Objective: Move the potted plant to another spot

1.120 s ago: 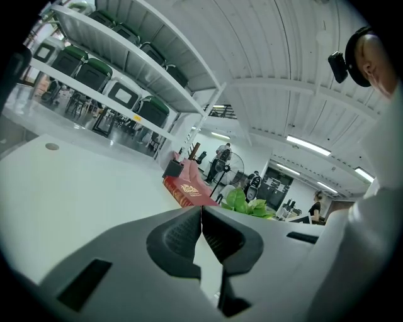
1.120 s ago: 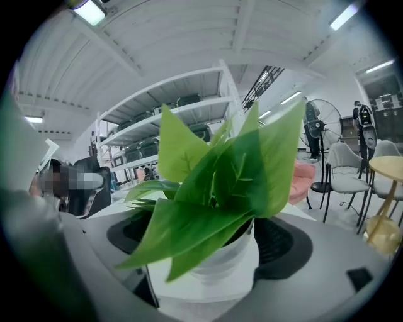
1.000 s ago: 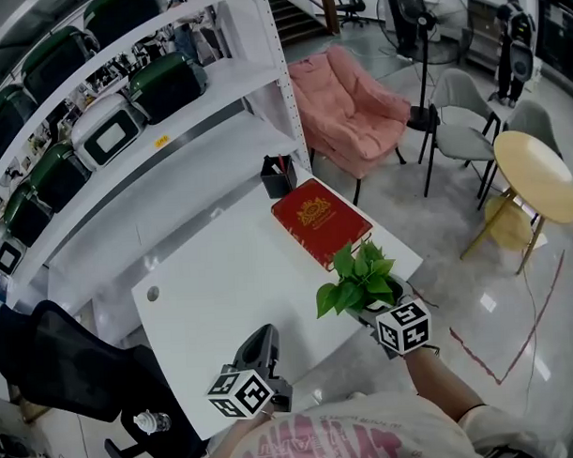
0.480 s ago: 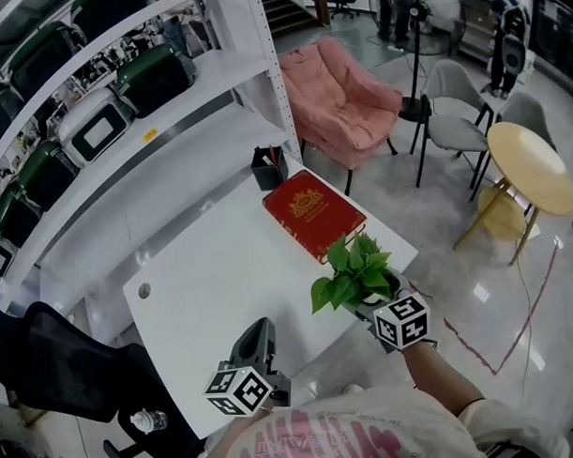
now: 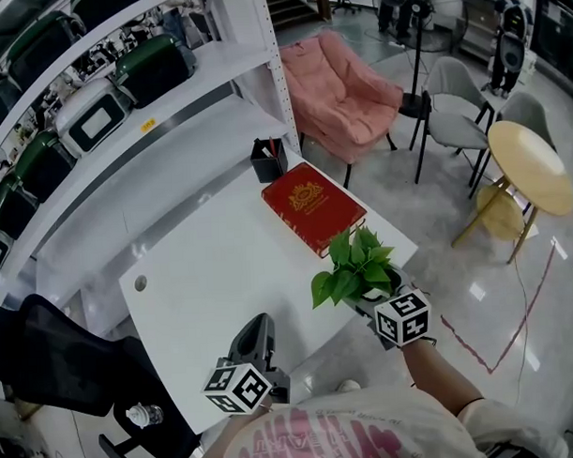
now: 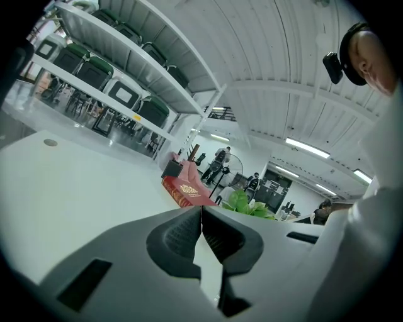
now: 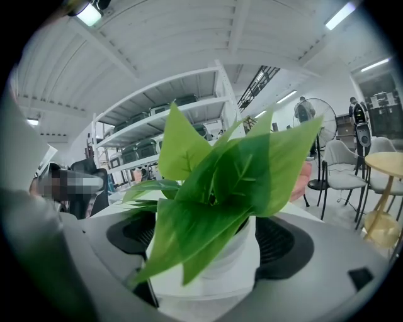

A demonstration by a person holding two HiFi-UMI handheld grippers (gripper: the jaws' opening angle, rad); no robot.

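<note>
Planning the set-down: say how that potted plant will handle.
Probably top-heavy: the potted plant carries broad leaves above a small white pot, so it may tip. The pot looks smooth and stiff in the right gripper, so possibly slippery.

- left gripper: matte grey shell, dark ribbed pads
- right gripper: same grey plastic, black grooved insets
- left cube and right cube: white, black square markers
- pale tee, pink lettering, short sleeves

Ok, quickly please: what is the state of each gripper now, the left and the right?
Left gripper: closed, holding nothing.
Right gripper: closed on the white pot of the potted plant.
</note>
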